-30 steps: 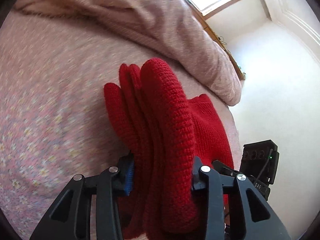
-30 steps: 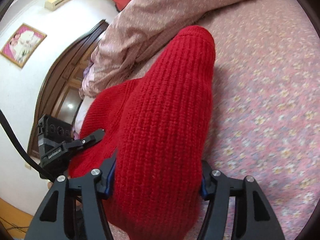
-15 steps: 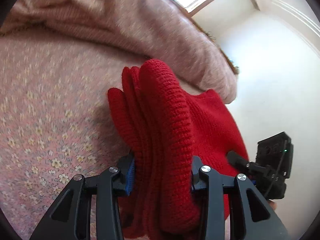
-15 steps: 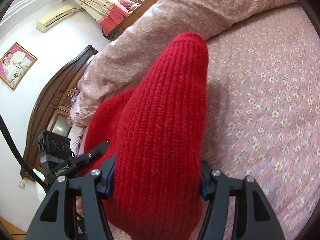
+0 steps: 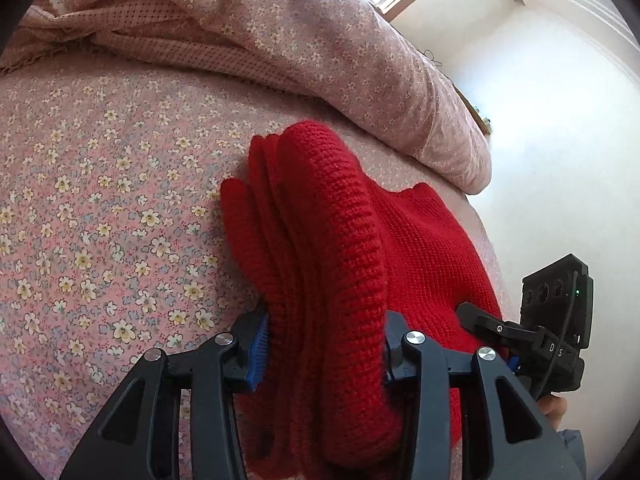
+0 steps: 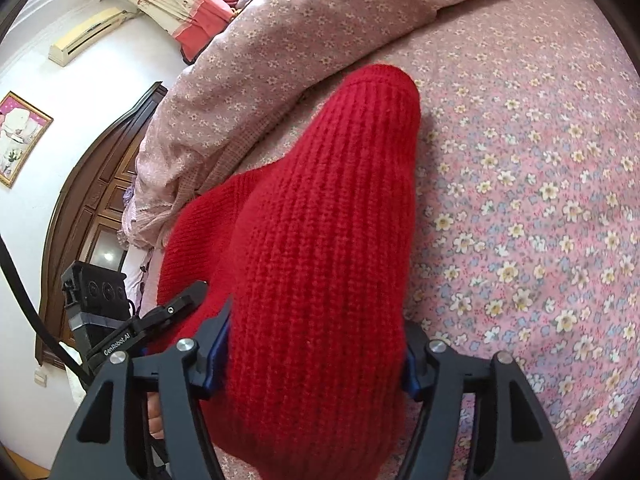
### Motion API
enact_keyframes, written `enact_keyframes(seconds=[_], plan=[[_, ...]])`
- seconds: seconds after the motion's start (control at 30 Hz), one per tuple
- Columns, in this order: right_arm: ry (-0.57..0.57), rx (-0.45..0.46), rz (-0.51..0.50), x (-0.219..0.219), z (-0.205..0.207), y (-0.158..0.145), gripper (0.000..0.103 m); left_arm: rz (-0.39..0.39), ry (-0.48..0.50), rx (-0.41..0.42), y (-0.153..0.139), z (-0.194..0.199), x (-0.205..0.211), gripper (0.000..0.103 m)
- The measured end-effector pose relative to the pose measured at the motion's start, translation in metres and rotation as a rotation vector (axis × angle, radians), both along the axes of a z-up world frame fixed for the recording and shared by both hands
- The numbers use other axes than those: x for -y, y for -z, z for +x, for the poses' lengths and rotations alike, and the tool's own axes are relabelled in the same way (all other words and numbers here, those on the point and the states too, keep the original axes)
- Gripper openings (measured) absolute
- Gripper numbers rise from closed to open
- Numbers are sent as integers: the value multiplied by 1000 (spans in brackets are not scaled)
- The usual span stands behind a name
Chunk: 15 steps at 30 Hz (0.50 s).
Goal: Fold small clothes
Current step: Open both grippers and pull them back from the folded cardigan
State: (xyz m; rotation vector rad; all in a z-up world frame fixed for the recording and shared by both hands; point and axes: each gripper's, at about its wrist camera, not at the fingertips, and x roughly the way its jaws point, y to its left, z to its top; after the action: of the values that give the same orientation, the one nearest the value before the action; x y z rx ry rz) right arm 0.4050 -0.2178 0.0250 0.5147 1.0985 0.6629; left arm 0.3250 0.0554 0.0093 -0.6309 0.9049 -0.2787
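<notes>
So both grippers have hold of the same red knitted garment (image 5: pixel 320 240), and it sits on a bed with a pink flowered sheet (image 5: pixel 100 200).

The left gripper (image 5: pixel 324 344) has a bunched stack of several folded layers between its fingers. The blue pad (image 5: pixel 258 350) on the left finger is right against the knit, the other pad is mostly buried by the wool on the right side. The jaws are easing open at this moment, but the fabric fills the whole gap and the pads are on it, so it reads as clamped on the garment. The far end of the bundle reaches out over the sheet, and a flatter part of the garment spreads to the right, toward the other gripper, which shows at the right edge of that view.

The right gripper (image 6: pixel 316 356) has a thick ribbed roll of the same red knitted garment (image 6: pixel 328 220) between its fingers. These jaws are also opening, pretty wide apart, with the knit filling the space and touching both blue pads (image 6: pixel 218 354). The roll points away from the camera, its rounded end near a rumpled pink flowered quilt (image 6: pixel 280 60) lying across the far side of the bed.

A bit of a person's hand (image 6: pixel 154 416) shows under the left gripper in the right wrist view.
</notes>
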Motion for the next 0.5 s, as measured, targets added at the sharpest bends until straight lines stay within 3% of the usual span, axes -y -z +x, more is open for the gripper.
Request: enact_keyframes(seconds=[0.07,0.23,0.33,0.5], plan=[[2,-1,-1,2,0,0,71,13,-2,-15,-1,-1,-1,42],[41,-9,-70,3,2,-1,87,110,-25,-45,-17,-2,-1,52],[51,68,-157,-1,-4,-17,87,183,-46,-35,-33,-8,1,53],[50,341,-323,-18,-33,-66,88,256,-63,69,-63,-30,3,53]])
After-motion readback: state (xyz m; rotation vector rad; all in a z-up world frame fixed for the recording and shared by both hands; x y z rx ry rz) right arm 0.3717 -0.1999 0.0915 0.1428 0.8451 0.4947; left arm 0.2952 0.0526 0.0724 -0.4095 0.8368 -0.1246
